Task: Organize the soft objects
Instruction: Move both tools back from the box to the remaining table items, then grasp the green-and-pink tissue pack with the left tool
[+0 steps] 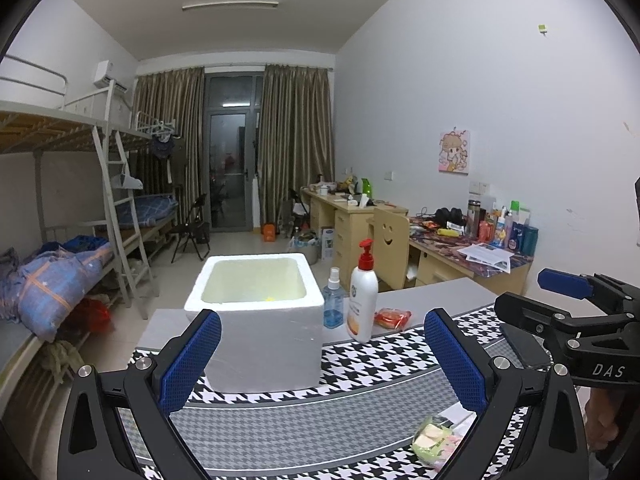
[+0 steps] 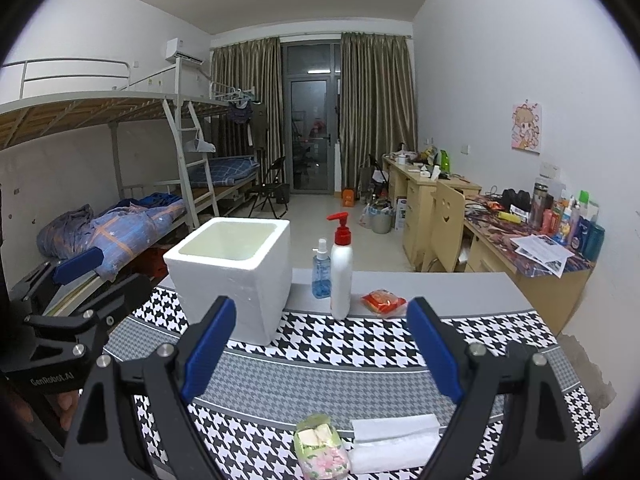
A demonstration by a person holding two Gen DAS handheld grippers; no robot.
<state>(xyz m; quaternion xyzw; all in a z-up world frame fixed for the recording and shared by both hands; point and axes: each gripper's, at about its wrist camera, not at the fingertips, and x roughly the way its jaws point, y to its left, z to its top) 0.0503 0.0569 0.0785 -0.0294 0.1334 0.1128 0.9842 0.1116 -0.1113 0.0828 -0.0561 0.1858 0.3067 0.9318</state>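
Two blue-padded claws, left gripper (image 1: 322, 364) and right gripper (image 2: 320, 356), gape released; the green-wrapped soft tissue pack (image 2: 320, 446) lies near, just below the right one, nearer it.

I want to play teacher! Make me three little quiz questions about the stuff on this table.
1. True or false: the white foam box stands to the left of the pump bottle.
2. Which sits nearest the right claw? A) the blue spray bottle B) the green tissue pack C) the red packet
3. Fill in: the left claw holds ____.

Key: 1 true; 2 B; 3 nothing, it is open and empty.
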